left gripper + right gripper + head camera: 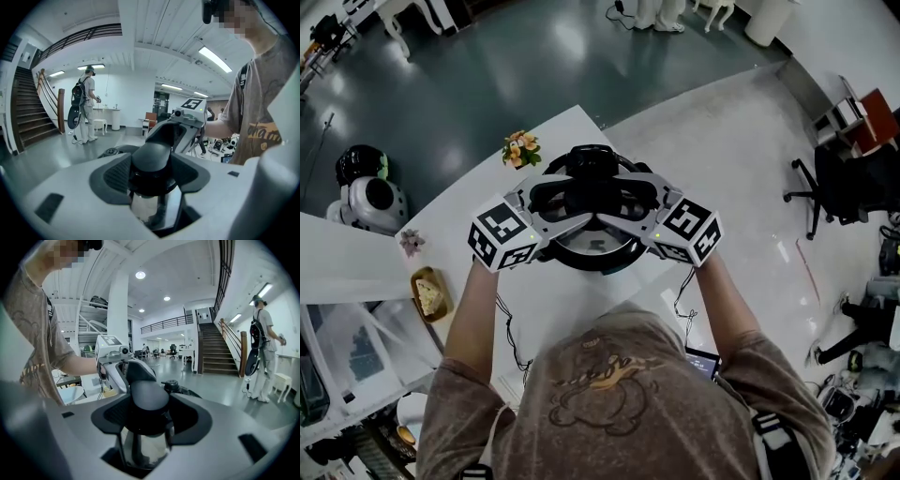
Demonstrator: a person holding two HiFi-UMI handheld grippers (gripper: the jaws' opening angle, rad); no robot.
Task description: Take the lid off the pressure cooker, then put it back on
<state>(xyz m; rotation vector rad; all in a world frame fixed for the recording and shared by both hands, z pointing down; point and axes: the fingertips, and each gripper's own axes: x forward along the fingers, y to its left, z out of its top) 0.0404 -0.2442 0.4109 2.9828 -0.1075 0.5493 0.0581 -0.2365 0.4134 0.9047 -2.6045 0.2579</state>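
Left gripper point(547, 201) and right gripper point(643, 195): fingers point(225, 187) clamped on the pressure cooker's point(595, 248) black side handles point(150, 161). An uneven pull could jam the lid point(185, 391) or drag the pot across the tabletop point(534, 309).

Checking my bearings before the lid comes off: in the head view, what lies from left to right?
Round white floor machine → wooden tray → left tongs → pressure cooker → right tongs → office chair.
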